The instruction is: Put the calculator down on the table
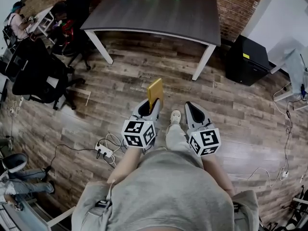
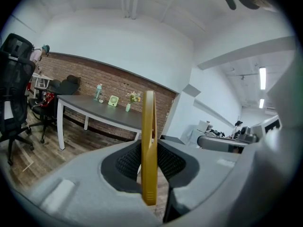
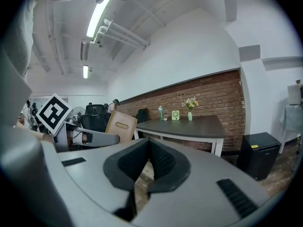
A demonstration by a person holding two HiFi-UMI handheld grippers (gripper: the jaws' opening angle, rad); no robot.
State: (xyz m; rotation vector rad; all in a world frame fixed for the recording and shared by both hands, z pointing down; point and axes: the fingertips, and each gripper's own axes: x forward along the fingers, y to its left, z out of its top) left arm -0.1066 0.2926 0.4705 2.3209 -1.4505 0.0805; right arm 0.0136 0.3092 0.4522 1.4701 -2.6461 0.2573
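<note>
Smooth plastic calculator (image 2: 149, 145); wood-plank floor (image 1: 144, 76)

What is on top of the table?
A bottle, a green fan and a flower vase along the far edge; the rest looks bare. A tiny item by the bottle is unclear.

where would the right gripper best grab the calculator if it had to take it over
Probably the free upper end of the calculator, coming from above. It is a thin slab standing upright, its lower end clamped in the left gripper, so pinch across its two flat faces above those jaws.
</note>
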